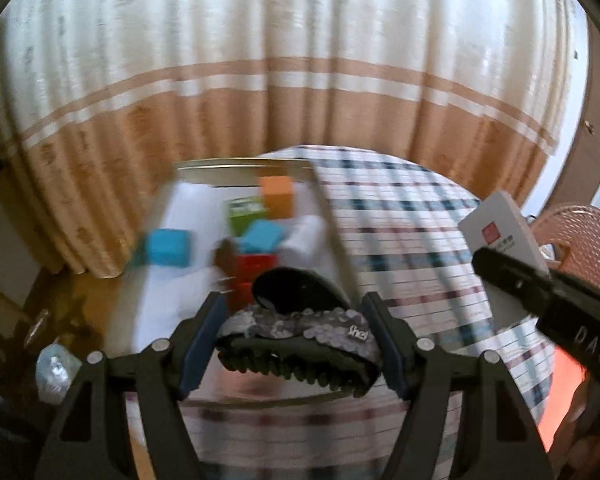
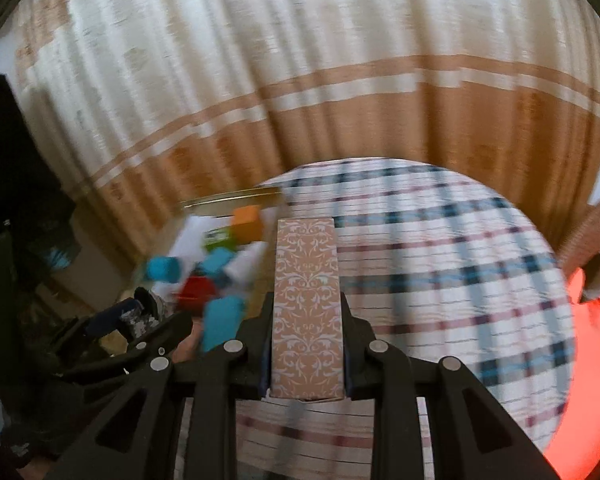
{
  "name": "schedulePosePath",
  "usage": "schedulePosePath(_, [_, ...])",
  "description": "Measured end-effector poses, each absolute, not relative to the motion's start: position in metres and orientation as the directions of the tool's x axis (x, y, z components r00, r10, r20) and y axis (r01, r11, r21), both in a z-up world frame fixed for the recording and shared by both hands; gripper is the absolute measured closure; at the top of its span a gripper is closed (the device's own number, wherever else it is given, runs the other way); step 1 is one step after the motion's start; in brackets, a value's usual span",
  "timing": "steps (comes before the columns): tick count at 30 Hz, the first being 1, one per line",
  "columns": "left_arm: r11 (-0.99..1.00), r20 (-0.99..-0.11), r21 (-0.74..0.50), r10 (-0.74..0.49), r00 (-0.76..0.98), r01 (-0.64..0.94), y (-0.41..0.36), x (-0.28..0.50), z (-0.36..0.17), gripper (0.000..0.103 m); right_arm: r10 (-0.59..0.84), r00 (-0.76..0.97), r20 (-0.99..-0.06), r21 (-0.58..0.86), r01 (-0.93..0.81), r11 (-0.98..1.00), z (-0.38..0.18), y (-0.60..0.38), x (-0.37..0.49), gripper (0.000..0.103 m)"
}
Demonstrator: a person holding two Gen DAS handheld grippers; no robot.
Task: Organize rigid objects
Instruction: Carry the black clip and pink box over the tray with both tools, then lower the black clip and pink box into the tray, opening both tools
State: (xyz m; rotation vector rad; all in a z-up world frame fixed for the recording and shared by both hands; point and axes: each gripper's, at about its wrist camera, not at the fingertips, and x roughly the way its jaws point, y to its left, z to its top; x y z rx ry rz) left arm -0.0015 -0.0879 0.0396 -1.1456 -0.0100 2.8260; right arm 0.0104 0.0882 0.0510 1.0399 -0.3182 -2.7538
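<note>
My left gripper [image 1: 296, 316] is shut on a black slipper with a silver sequin strap [image 1: 300, 328], held above the near edge of the plaid-covered table [image 1: 400, 240]. My right gripper [image 2: 306, 308] is shut on a tall tan box with a white floral pattern [image 2: 306, 300], held upright over the table [image 2: 440, 280]. The box's white face with a red logo shows in the left wrist view [image 1: 500, 240]. A white tray [image 1: 196, 208] at the table's left holds orange [image 1: 277, 196], green [image 1: 244, 210], blue [image 1: 168, 246] and red [image 1: 256, 266] blocks.
A tan and cream striped curtain [image 1: 280, 100] hangs behind the table. A pink woven chair [image 1: 576, 240] stands at the right. Something bright orange [image 2: 588, 360] is at the right edge. Brown floor with clutter [image 1: 56, 368] lies to the left.
</note>
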Motion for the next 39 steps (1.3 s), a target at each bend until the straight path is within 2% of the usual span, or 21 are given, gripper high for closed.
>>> schedulePosePath(8, [-0.999, -0.670, -0.045, 0.016, -0.742, 0.019, -0.142, -0.006, 0.044, 0.033, -0.324, -0.721, -0.613, 0.281, 0.184, -0.942, 0.061, 0.039, -0.017, 0.075])
schedulePosePath(17, [-0.998, -0.658, -0.020, -0.033, -0.752, 0.061, -0.158, -0.062, 0.052, 0.033, -0.349, -0.710, -0.612, 0.282, 0.217, -0.935, 0.065, 0.005, -0.070, 0.075])
schedulePosePath(39, [-0.996, -0.756, -0.008, -0.054, -0.652, 0.092, -0.163, -0.163, 0.017, 0.033, -0.318, -0.598, -0.736, 0.274, 0.168, -0.947, 0.012, -0.010, -0.173, 0.075])
